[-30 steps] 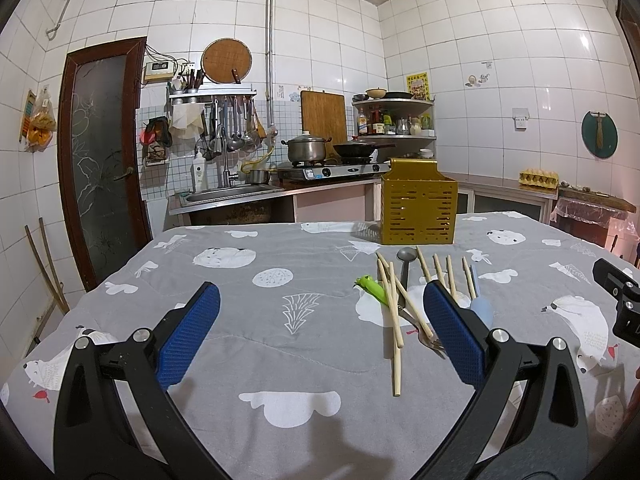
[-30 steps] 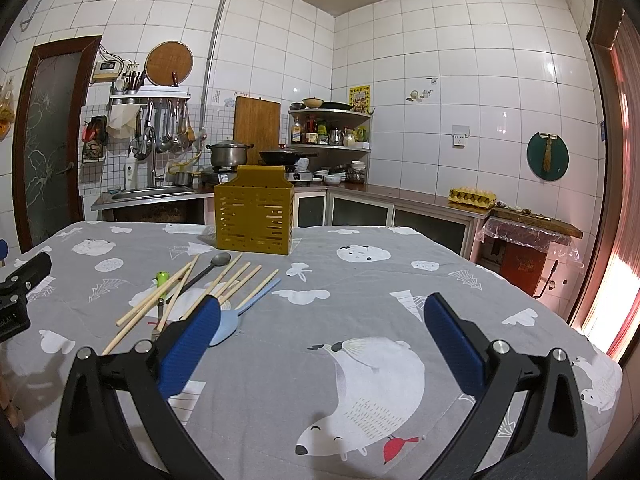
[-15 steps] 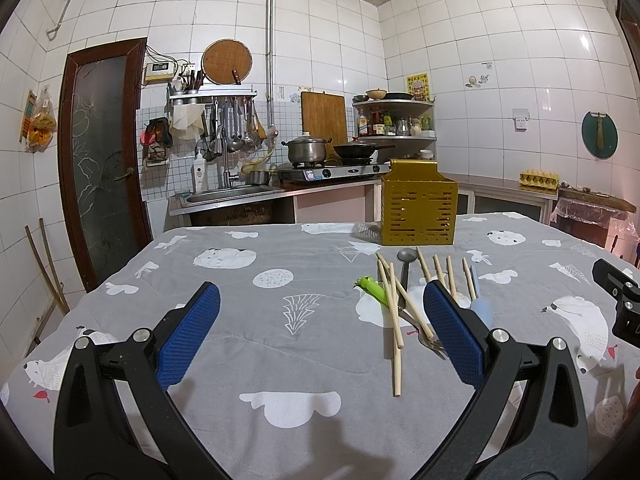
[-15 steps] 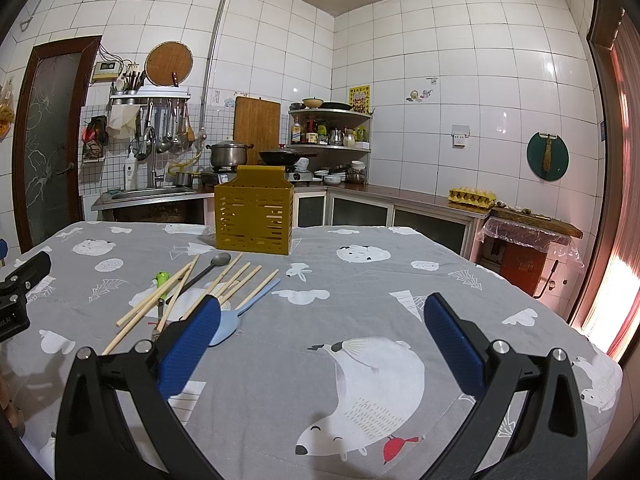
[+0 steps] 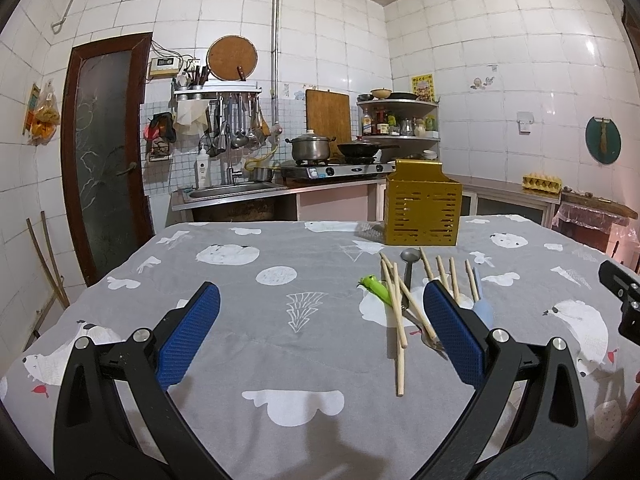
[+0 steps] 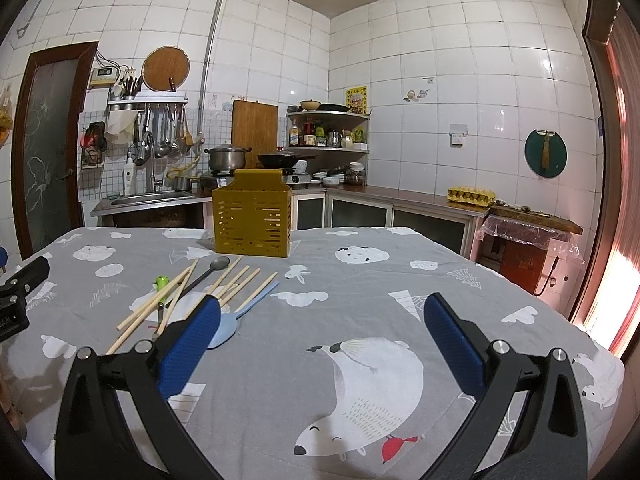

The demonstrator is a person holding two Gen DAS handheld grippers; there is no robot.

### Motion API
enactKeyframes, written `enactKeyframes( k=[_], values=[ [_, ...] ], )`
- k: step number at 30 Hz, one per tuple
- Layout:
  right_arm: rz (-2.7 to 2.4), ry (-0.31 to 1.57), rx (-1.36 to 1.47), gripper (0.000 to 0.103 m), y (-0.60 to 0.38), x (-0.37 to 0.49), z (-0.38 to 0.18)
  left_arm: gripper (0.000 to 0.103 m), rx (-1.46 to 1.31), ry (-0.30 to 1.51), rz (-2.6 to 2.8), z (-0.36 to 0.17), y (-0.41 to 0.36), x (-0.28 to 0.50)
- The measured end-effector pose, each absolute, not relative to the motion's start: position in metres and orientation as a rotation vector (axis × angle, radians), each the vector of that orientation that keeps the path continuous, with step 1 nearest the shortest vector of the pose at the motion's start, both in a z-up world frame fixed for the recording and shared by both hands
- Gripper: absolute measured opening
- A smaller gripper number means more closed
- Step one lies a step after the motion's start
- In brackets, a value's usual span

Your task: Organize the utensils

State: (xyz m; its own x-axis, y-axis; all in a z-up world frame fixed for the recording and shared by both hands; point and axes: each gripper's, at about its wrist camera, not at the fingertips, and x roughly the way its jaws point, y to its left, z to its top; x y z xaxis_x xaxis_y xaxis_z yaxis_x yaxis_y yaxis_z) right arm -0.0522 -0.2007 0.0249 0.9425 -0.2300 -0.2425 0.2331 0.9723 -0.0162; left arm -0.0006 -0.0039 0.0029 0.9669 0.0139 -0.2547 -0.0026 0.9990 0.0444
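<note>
My left gripper [image 5: 320, 332] and right gripper [image 6: 322, 332] hover spread wide, holding nothing, over the cloth [image 6: 360, 292]; chopsticks [image 5: 396, 312] and spoon [image 5: 409, 266] lie scattered before the yellow holder [image 5: 422, 214].

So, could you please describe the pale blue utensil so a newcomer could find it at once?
Start at the yellow slotted holder standing on the grey printed tablecloth. In front of it lies a scatter of wooden chopsticks. The pale blue spoon lies at that scatter's right edge, the only blue, flat-bladed piece among them.
</note>
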Motion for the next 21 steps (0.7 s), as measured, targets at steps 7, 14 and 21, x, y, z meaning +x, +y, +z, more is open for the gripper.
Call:
enactKeyframes(
  k=[7, 14, 21],
  values=[
    [-0.221, 0.238, 0.027, 0.099, -0.203, -0.053, 0.024, 0.098, 0.049, 0.289, 0.008, 0.005, 0.001, 0.007],
    [-0.237, 0.258, -0.013, 0.099, -0.195, -0.047, 0.023, 0.098, 0.091, 0.286, 0.015, 0.003, -0.008, 0.006],
    [-0.177, 0.315, -0.019, 0.099, -0.193, -0.032, 0.026, 0.098, 0.11, 0.419, -0.067, 0.008, -0.009, 0.031]
  ],
)
